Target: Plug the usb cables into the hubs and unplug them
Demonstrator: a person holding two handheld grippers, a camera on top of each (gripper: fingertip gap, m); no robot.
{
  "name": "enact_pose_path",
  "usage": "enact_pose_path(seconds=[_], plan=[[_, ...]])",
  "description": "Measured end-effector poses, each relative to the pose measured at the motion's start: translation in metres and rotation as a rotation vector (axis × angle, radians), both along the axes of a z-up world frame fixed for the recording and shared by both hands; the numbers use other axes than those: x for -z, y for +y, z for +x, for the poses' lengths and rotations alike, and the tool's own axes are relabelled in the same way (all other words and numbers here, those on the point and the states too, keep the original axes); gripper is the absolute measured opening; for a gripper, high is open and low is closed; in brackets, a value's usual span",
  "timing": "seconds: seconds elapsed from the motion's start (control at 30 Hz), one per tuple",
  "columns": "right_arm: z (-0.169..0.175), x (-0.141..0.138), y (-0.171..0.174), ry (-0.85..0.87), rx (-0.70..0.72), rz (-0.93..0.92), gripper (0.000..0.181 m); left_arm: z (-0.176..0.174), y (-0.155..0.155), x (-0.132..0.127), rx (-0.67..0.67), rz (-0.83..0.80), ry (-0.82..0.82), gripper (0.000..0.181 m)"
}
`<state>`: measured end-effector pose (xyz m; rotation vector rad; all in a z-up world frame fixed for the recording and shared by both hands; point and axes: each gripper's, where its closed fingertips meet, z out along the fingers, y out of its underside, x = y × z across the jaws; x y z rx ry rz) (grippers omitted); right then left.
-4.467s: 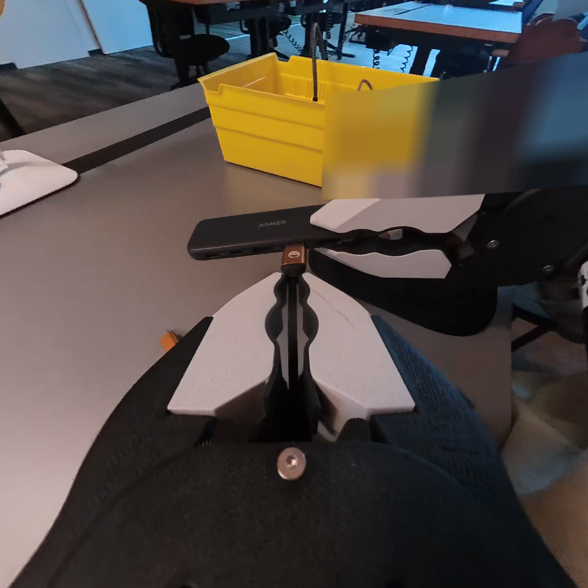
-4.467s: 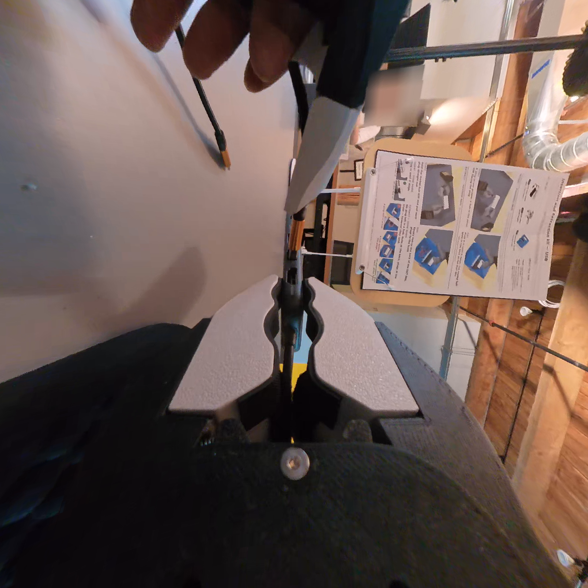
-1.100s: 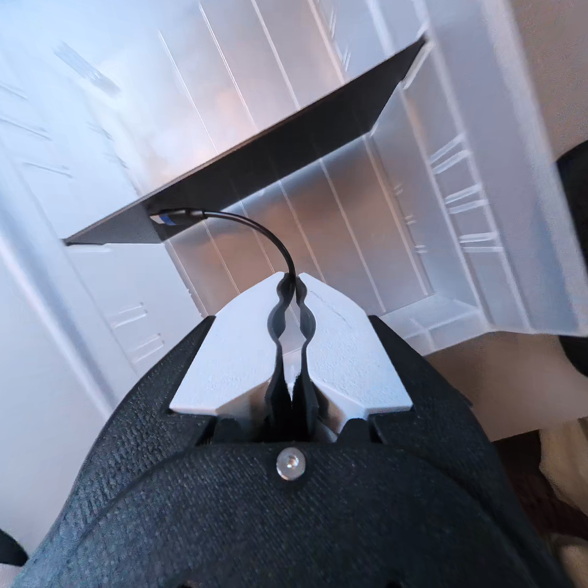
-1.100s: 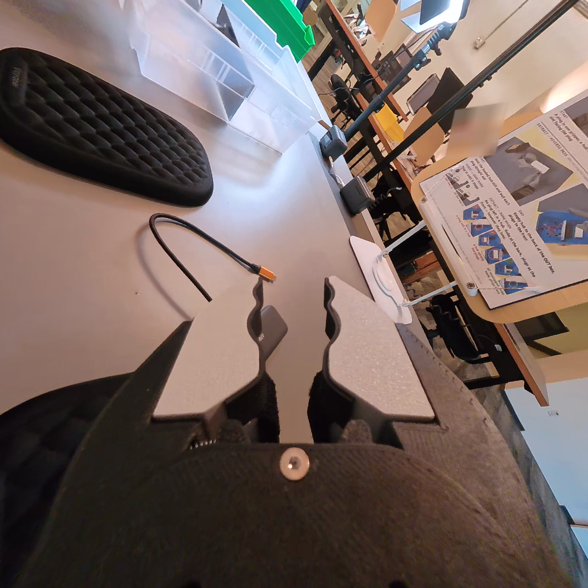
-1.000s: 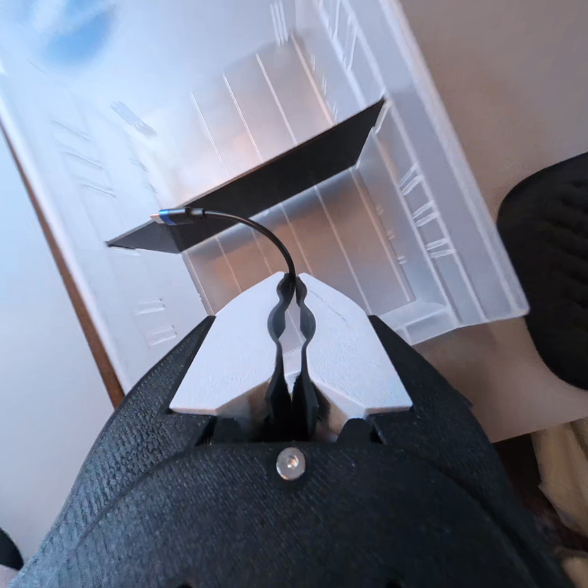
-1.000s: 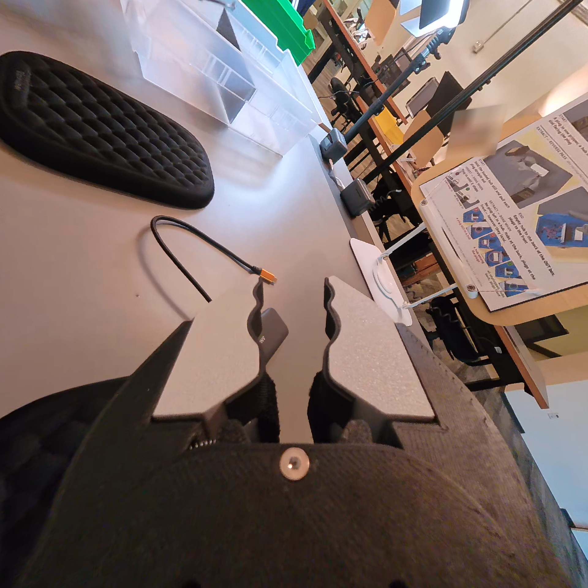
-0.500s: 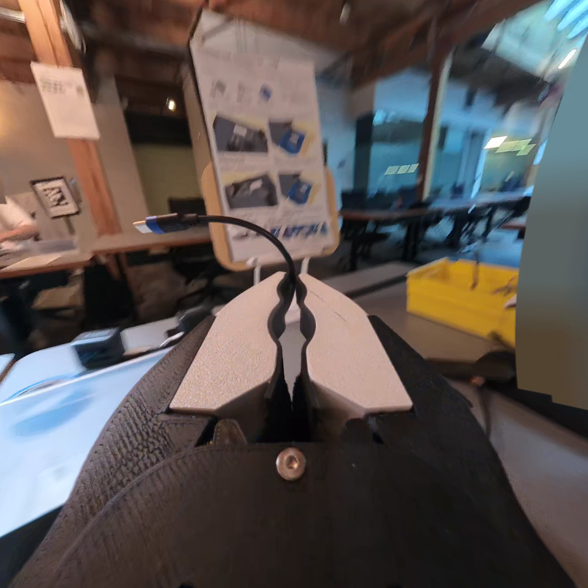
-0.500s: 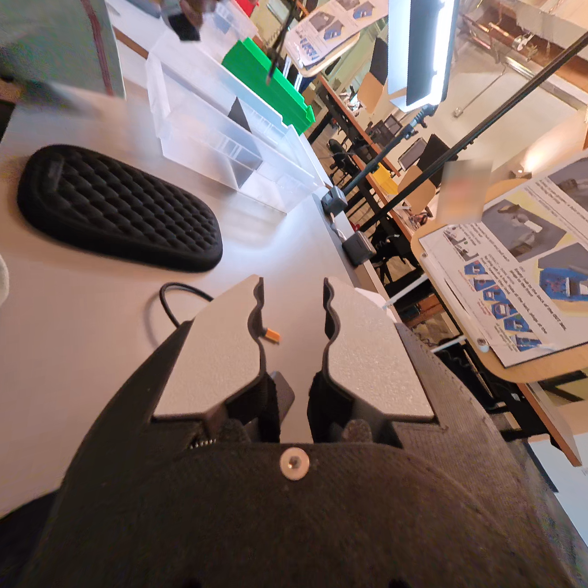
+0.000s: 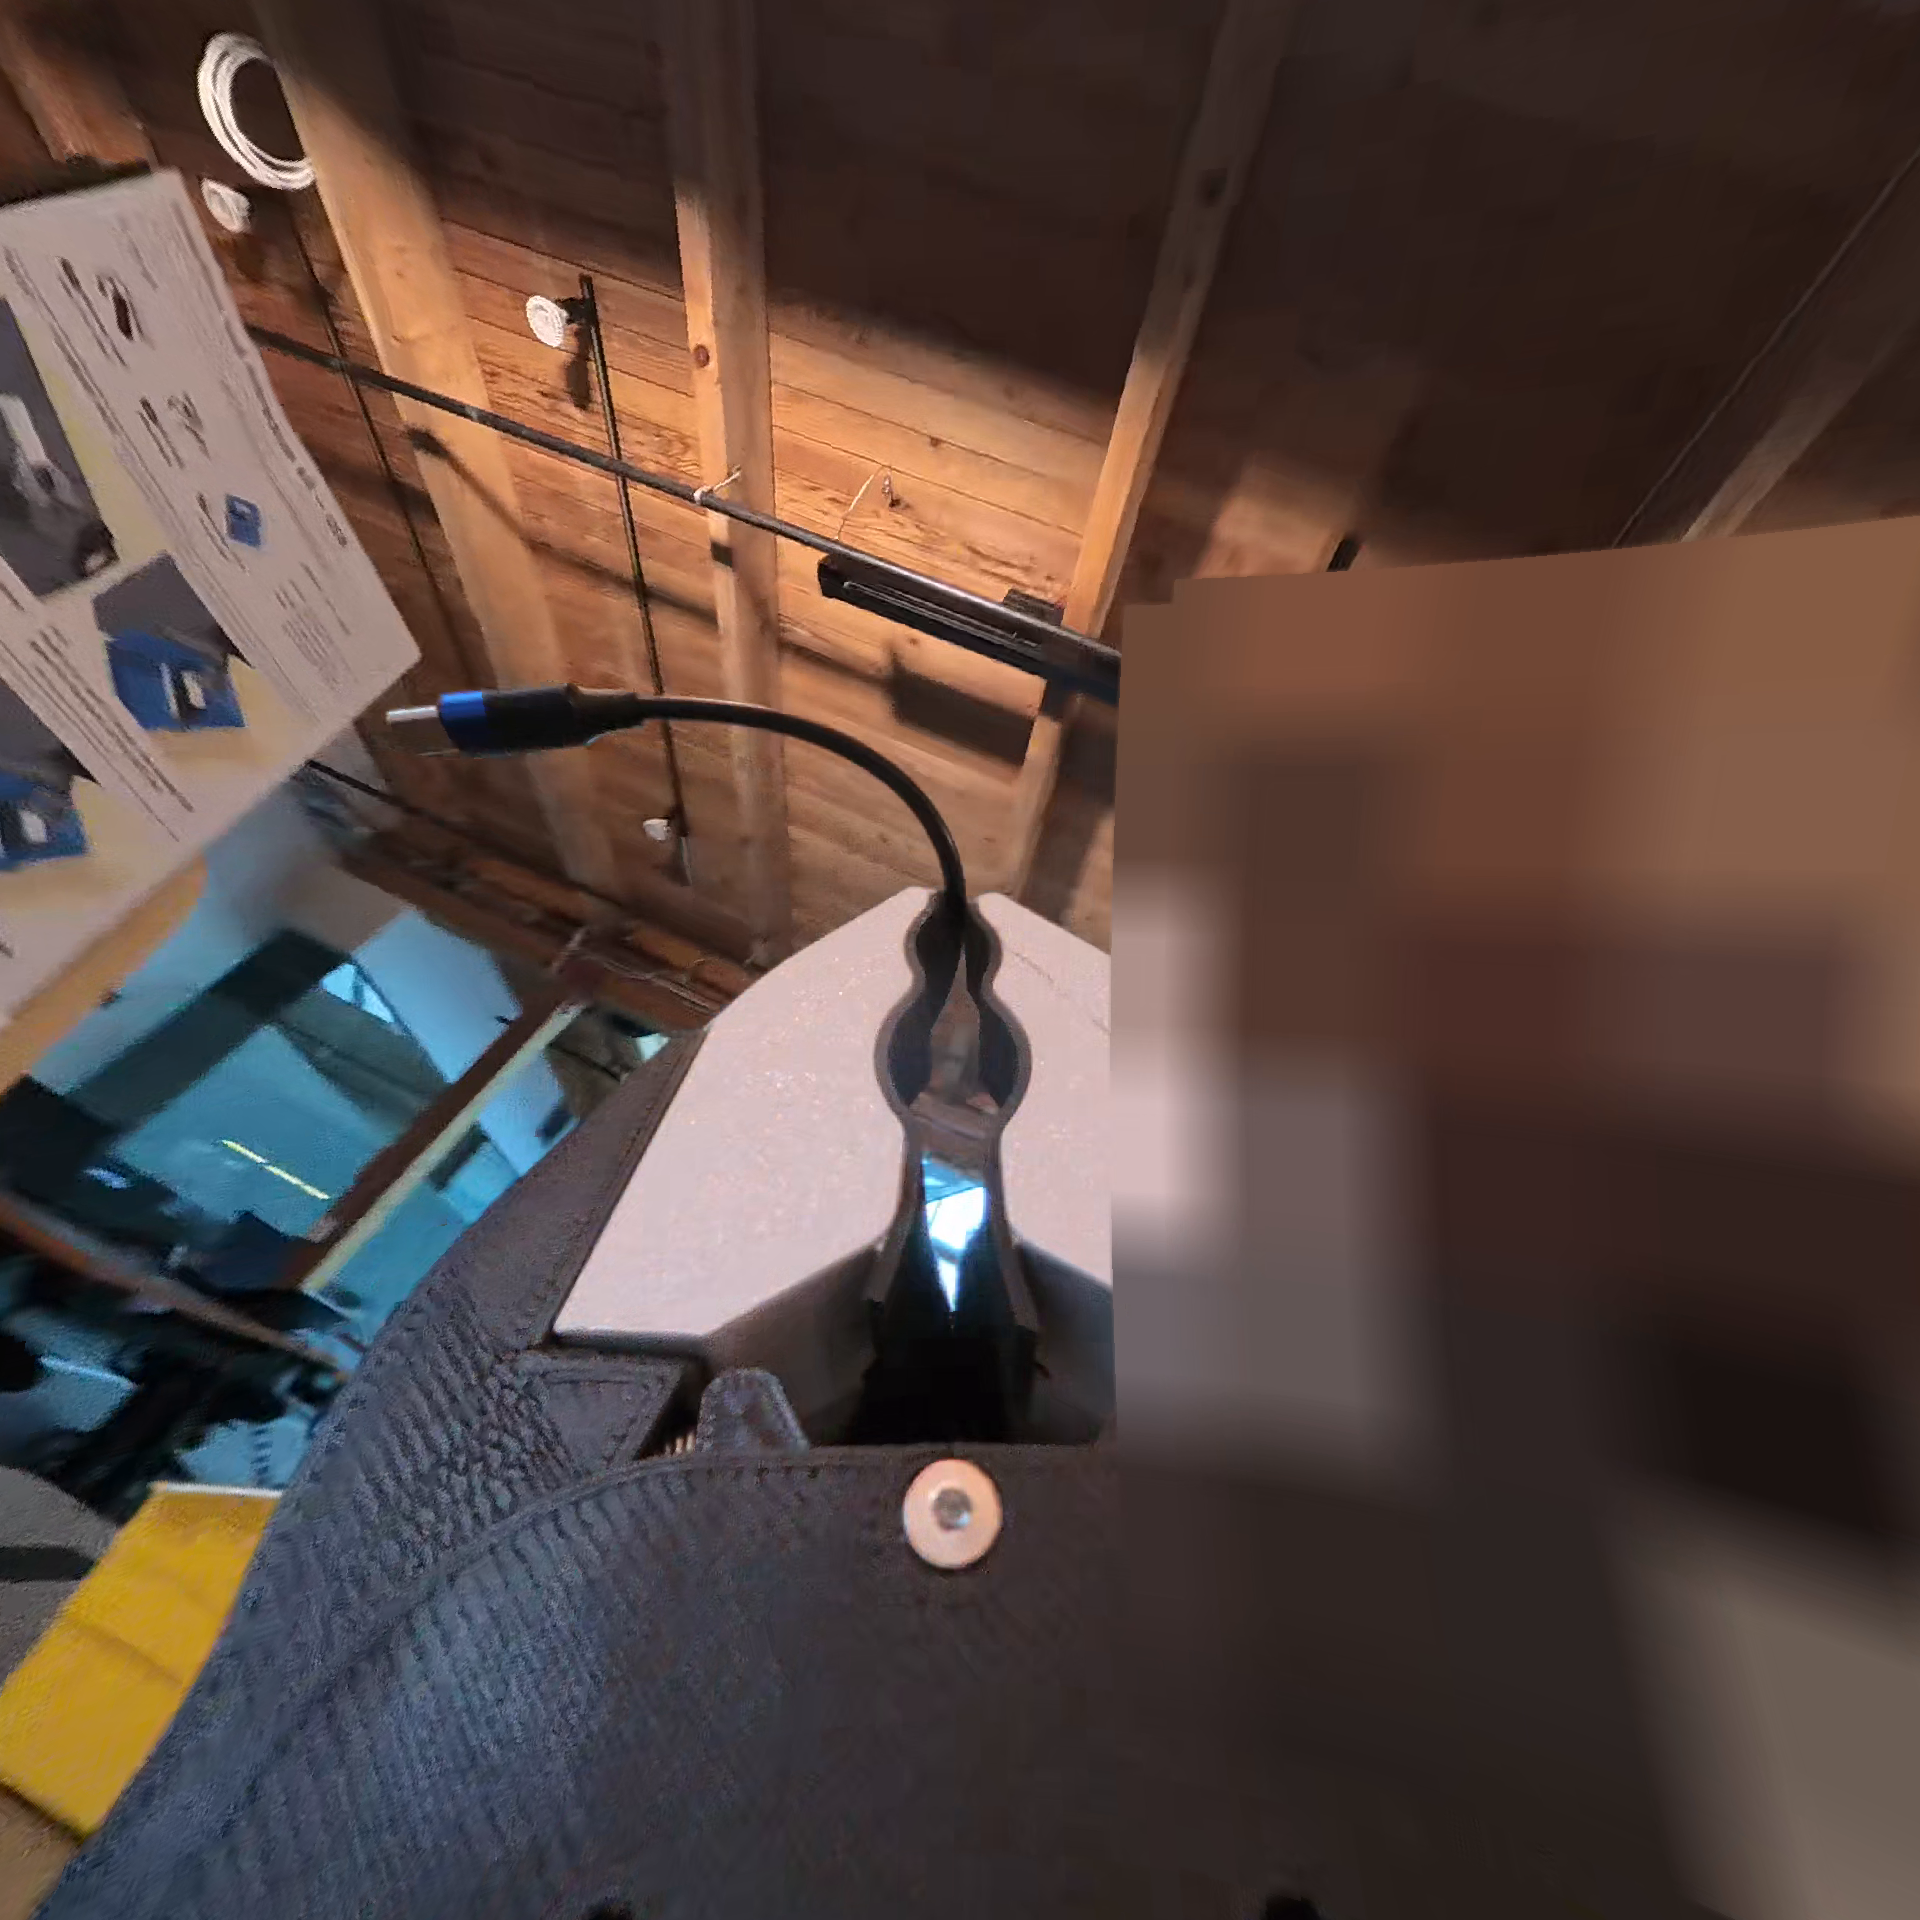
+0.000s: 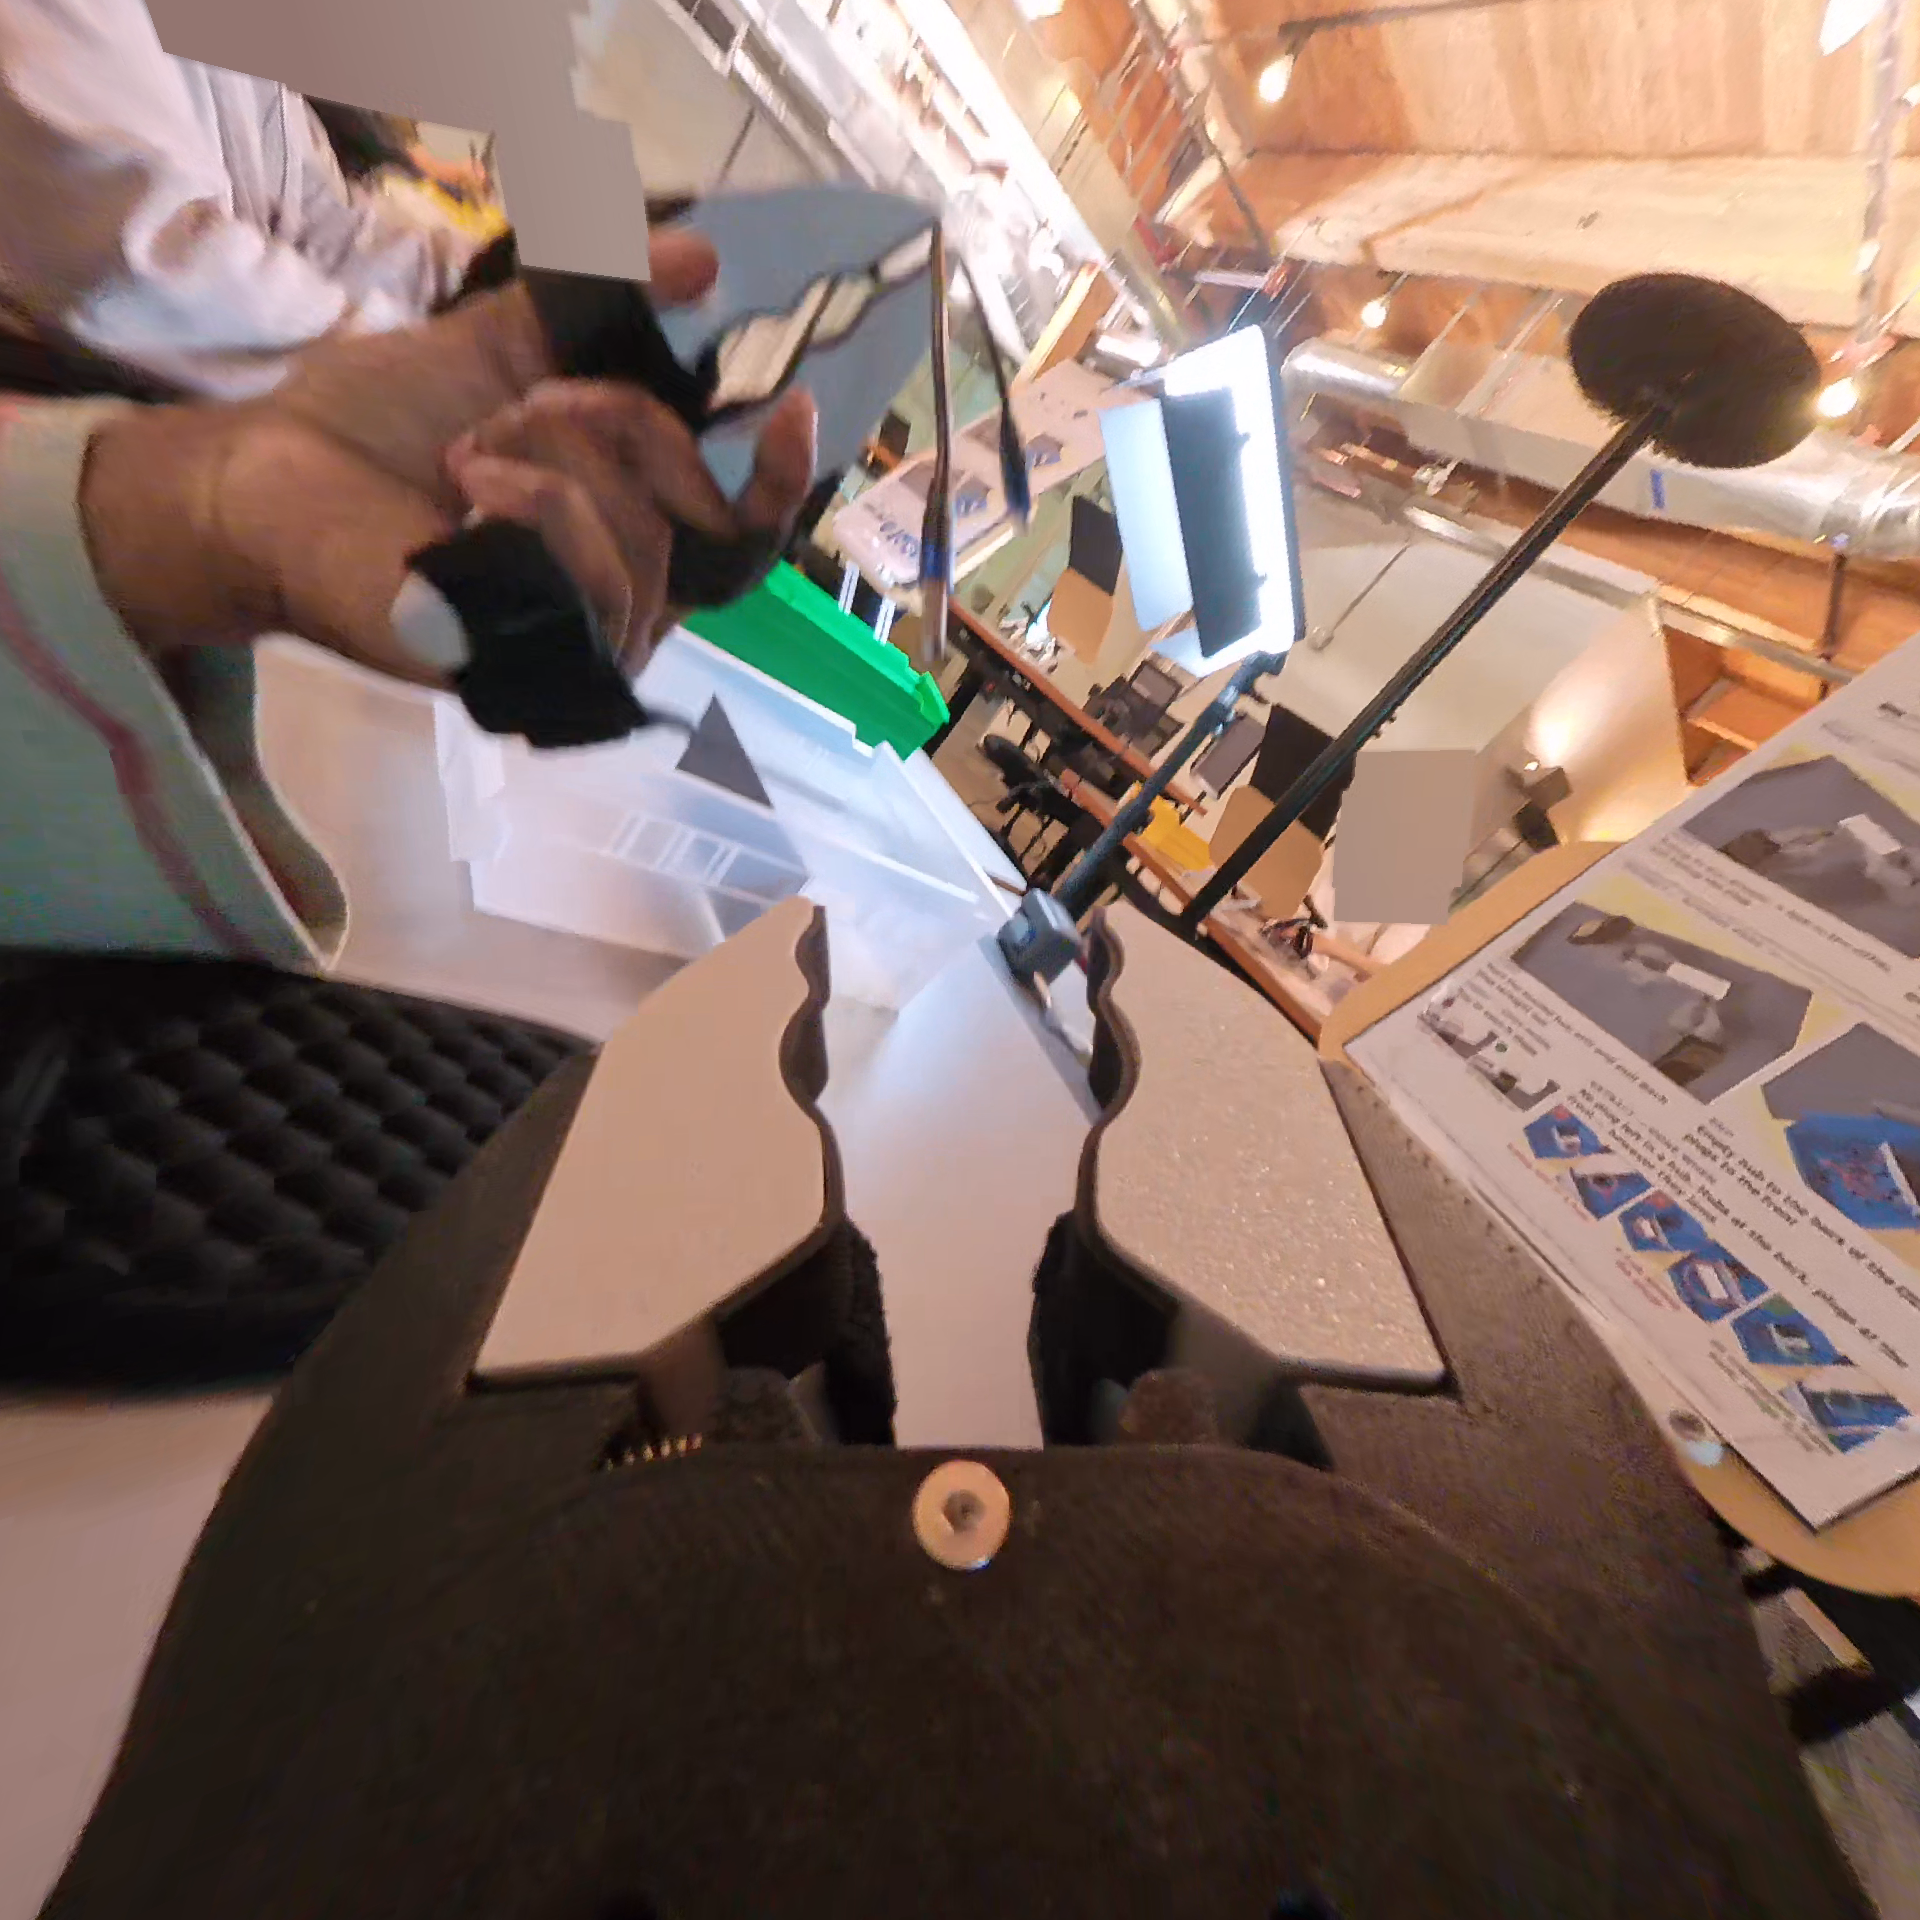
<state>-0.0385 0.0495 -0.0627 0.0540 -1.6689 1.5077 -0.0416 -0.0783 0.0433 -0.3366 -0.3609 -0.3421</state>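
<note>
My left gripper (image 9: 954,902) is shut on a thin black USB cable (image 9: 831,740). The cable arches up and left to a blue-collared plug (image 9: 488,719) that hangs free in the air. The gripper points up at a wooden ceiling, and a blur patch hides its right finger. The right wrist view shows a hand holding this gripper (image 10: 831,301) high at the upper left, with the cable (image 10: 935,520) dangling blurred below it. My right gripper (image 10: 956,935) is open and empty above the grey table (image 10: 945,1122). No hub is in view.
A clear plastic bin (image 10: 644,842) and a green bin (image 10: 831,665) stand beyond the right gripper. A black quilted pad (image 10: 208,1122) lies at the left. An instruction poster (image 10: 1714,1091) stands at the right. A light panel (image 10: 1195,488) is behind. A yellow bin (image 9: 114,1621) shows low left. My right fingertips sit around 15 cm from my left ones.
The left gripper swung up from over the clear bin to face the ceiling, still gripping the cable. The right gripper stayed open and tilted up; the hub and the orange-tipped cable left its view.
</note>
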Motion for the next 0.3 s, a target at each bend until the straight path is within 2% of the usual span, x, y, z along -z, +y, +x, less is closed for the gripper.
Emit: enact_pose_path(seconds=[0.03,0.13,0.3], plan=[[0.001,-0.005,-0.004,0.009,-0.012,-0.033,0.048,0.000,0.003,0.002,0.018,0.012,-0.008,0.003],[0.007,-0.020,-0.017,0.030,-0.053,-0.107,0.047,0.001,0.008,0.006,0.055,0.043,-0.013,0.003],[0.010,-0.026,-0.040,0.054,-0.094,-0.108,0.041,0.010,0.014,0.007,0.146,0.110,0.000,0.003]])
